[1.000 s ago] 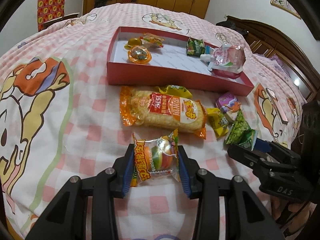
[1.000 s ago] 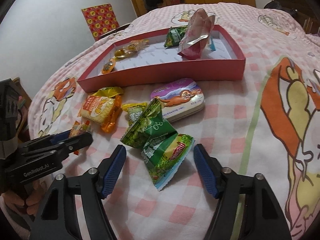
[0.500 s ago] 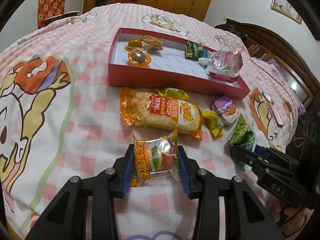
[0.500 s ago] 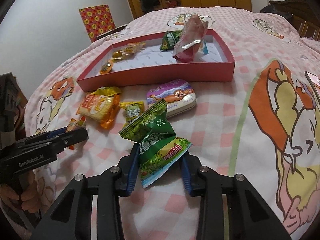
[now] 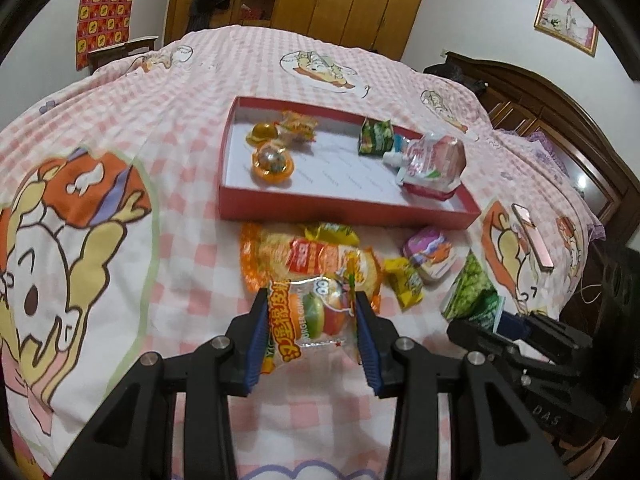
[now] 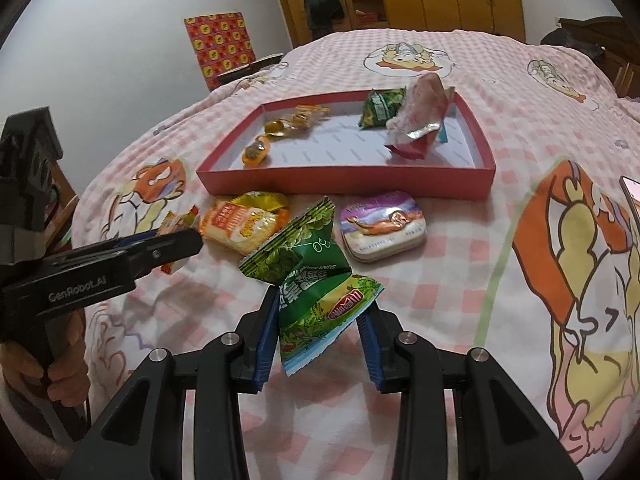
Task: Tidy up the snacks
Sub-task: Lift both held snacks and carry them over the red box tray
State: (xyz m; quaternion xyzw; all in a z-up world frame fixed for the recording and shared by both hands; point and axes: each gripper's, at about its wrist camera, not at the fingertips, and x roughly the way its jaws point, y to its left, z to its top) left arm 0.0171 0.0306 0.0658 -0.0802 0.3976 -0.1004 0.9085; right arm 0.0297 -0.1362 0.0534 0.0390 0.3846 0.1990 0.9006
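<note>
Left gripper — jaws closed in on a burger gummy packet, pinched by its two side edges so the printed face stays flat and the bag does not fold. The packet appears raised clear of the bedspread, in front of the noodle pack.

Right gripper — jaws narrowed onto the lower of two joined green packets; the upper one rides along, tilted up. Gripped low, probably so both come away together.

Red tray — the destination, judging by the task. Open shallow box, its long wall facing both grippers. Sorted by kind, it seems: jelly cups and a small orange wrapper at the left end; a green packet and a pink pouch at the right end. The middle floor is bare.

Not yet sorted, lying on the bedspread just outside the tray's near wall:
- noodle pack, a yellow wrapper tucked behind it
- small yellow packet
- purple tin

Judgement — both hands are loaded, carry to the tray comes next. The green packets would suit the right end beside their like; the gummy likely the left. Risk: the hanging upper green packet may catch the tray wall on the way over.
</note>
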